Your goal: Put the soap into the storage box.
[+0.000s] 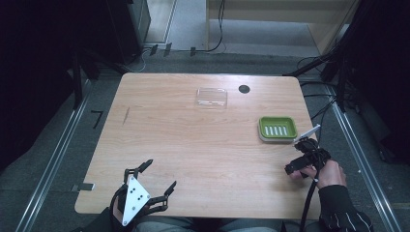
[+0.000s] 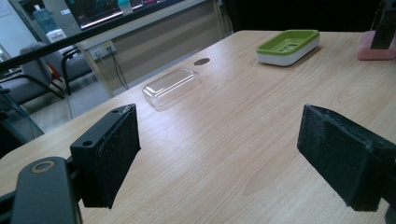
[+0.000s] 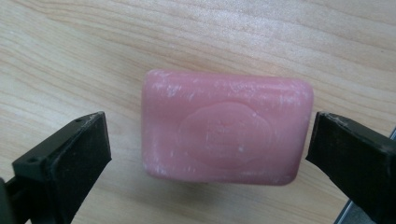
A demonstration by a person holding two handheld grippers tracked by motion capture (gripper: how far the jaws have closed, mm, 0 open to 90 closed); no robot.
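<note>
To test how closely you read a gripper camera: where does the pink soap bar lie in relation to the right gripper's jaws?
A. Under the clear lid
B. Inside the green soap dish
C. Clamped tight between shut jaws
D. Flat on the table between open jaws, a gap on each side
D: in the right gripper view the pink soap bar lies flat on the wooden table, with the right gripper open around it, each jaw clear of it.

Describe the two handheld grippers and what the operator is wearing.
Both grippers are black linkage frames with two jaws faced in black textured pads. The left gripper carries a grey three-cornered plate with small holes. A black cable trails from the right gripper. The sleeve is dark with thin pale lines.
</note>
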